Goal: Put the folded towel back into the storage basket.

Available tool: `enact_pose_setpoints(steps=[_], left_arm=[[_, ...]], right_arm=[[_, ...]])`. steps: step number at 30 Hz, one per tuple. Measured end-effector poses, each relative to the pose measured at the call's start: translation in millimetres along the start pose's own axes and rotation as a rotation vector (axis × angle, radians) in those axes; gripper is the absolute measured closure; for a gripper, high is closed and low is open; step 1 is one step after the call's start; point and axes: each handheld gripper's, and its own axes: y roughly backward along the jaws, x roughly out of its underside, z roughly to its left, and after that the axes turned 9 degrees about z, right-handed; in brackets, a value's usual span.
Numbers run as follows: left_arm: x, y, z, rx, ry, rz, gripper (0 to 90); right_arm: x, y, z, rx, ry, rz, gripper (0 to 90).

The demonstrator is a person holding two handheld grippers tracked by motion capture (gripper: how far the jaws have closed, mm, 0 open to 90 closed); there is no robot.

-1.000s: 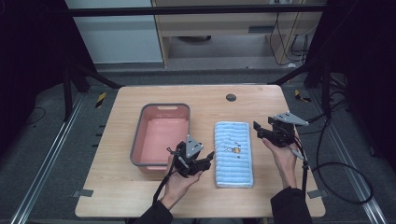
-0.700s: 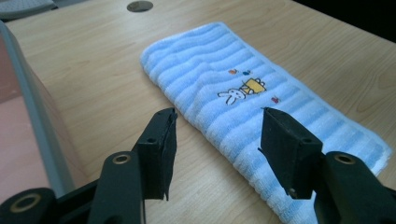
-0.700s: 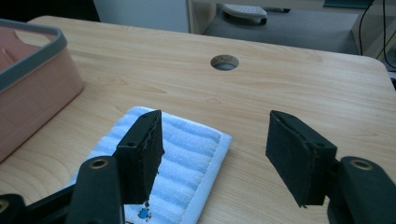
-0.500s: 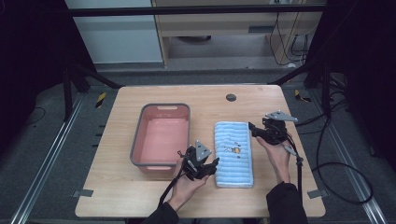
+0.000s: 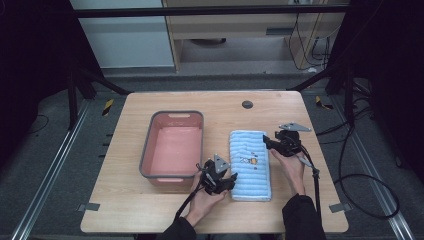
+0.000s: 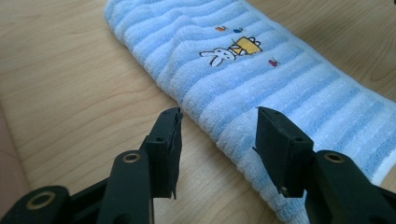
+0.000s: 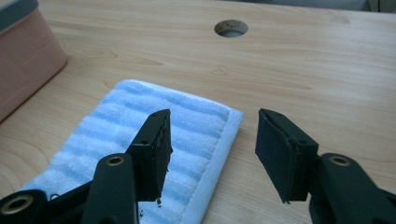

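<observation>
A folded light-blue striped towel (image 5: 249, 162) with a small rabbit picture lies lengthwise on the wooden table (image 5: 150, 215), right of a pink basin (image 5: 172, 145). My left gripper (image 5: 223, 181) is open at the towel's near left edge; in the left gripper view its jaws straddle the towel's edge (image 6: 224, 135) just above the wood. My right gripper (image 5: 269, 143) is open at the towel's far right corner, and in the right gripper view that corner (image 7: 231, 119) lies between the two jaws.
The pink basin with a grey rim (image 7: 18, 11) stands empty at the table's left middle. A round cable hole (image 5: 247, 104) sits near the far edge. Black cables trail off the table's right side onto the floor.
My left gripper has moved right to the towel's near left edge. My right gripper has shifted left and down onto the towel's far right corner. Both stay open.
</observation>
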Motion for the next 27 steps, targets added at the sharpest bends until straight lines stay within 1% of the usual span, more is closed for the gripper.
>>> enact_pose_setpoints(steps=[2,5,7,10,13,20,24,27], left_arm=[[0.3,-2.5,-1.4,0.003,-0.001,0.011,51.4],[1.3,-6.6,-4.1,-0.006,-0.018,0.024,52.3],[1.8,-8.3,-5.4,-0.006,-0.021,0.034,53.1],[3.8,-10.1,-6.6,-0.008,-0.032,0.045,55.4],[6.3,-12.8,-6.8,-0.005,-0.03,0.058,56.6],[10.9,-14.9,-6.6,0.008,-0.033,0.055,58.9],[12.0,-14.9,-6.6,0.006,-0.035,0.058,59.1],[12.3,-15.2,-6.9,0.007,-0.038,0.059,58.9]], right_arm=[[1.3,-2.6,0.3,-0.001,-0.002,0.014,46.5],[2.9,-6.2,1.2,0.001,0.01,0.027,46.6],[4.0,-9.2,2.3,0.003,0.012,0.037,46.8],[5.7,-14.3,4.5,0.002,0.03,0.056,47.2],[7.4,-18.7,6.0,-0.009,0.033,0.075,47.7],[13.6,-26.8,5.3,-0.02,0.014,0.106,49.5],[16.8,-31.8,5.4,-0.024,0.008,0.13,49.9],[19.0,-36.4,6.4,-0.036,0.006,0.15,50.4]])
